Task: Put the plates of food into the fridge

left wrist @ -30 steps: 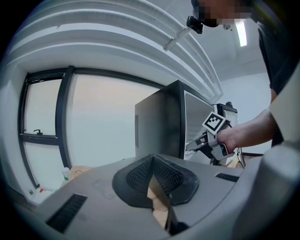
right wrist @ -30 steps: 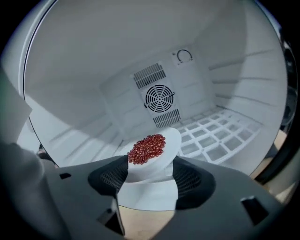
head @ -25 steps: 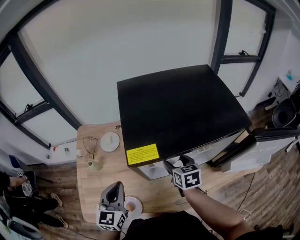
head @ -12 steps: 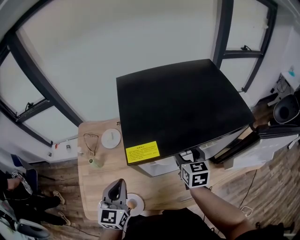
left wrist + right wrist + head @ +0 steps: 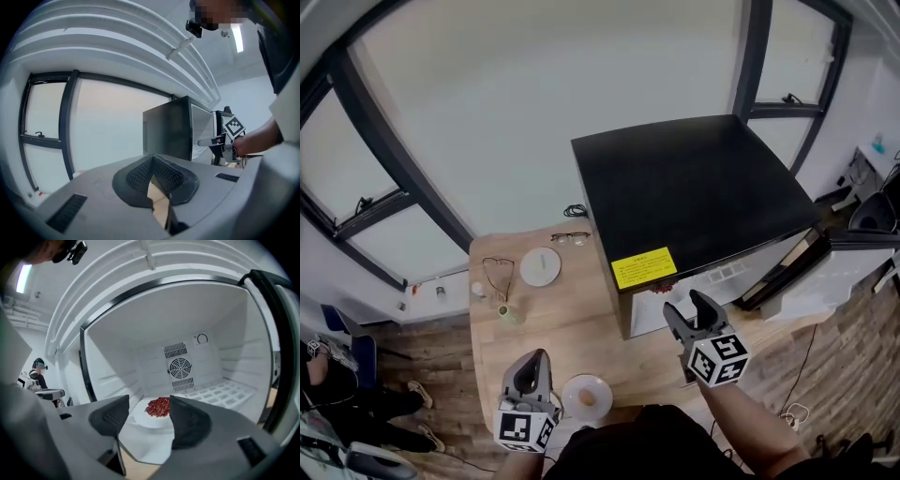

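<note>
A round white plate of red food [image 5: 146, 420] sits centre frame inside the open white fridge [image 5: 220, 357], beyond the right gripper's [image 5: 149, 401] spread jaws. Another small white plate [image 5: 586, 397] lies lower centre beside the left gripper [image 5: 532, 364], whose jaws are pressed together and empty. This plate is probably stiff, light and slippery, so the rim looks best to pinch

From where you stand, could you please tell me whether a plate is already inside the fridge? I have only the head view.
Observer: Yes. The right gripper view shows a white plate of red food on the floor of the fridge, in front of the fan grille.
Operator: Is the right gripper holding it?
Observer: No. The right gripper has its jaws apart and empty; the plate lies beyond them.
Operator: And the left gripper?
Observer: The left gripper has its jaws together, with nothing between them.
</note>
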The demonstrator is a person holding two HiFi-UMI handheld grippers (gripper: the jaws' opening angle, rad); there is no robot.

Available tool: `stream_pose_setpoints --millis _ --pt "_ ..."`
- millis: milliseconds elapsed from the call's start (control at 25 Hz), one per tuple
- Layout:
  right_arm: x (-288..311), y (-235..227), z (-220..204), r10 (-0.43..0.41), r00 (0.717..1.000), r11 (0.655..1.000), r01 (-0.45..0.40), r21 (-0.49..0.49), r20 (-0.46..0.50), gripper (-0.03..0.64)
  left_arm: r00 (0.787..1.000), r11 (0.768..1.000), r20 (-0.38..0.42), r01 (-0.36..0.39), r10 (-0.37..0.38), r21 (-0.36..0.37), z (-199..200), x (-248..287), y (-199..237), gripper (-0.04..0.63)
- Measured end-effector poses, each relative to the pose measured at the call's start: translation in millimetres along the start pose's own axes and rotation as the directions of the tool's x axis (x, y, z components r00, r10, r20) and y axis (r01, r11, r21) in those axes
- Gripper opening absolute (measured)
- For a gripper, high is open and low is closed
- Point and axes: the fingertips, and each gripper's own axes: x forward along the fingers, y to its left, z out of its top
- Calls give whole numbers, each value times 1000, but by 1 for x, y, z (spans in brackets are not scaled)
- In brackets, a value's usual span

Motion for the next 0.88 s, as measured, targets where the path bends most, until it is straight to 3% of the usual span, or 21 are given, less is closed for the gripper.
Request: stream_pose_setpoints --millis 120,280,480,680,880 --pt "-13 20 -28 -17 1000 996 17 91 -10 193 1000 1000 -2 -1 1 -1 -3 -26 24 5" --pt "-25 54 -87 -3 997 965 23 261 -75 167 1000 1000 -18 -10 10 7 -17 -61 60 5" --pt "-46 114 -166 71 982 884 19 468 -173 161 999 992 -33 47 -43 118 -30 -99 77 5" --pt "-67 153 -243 73 971 765 93 638 -229 161 995 992 -48 90 -86 93 -46 -124 89 5" --pt "-74 189 -304 114 953 709 120 695 -281 161 992 992 -80 107 -101 72 -61 -147 104 5"
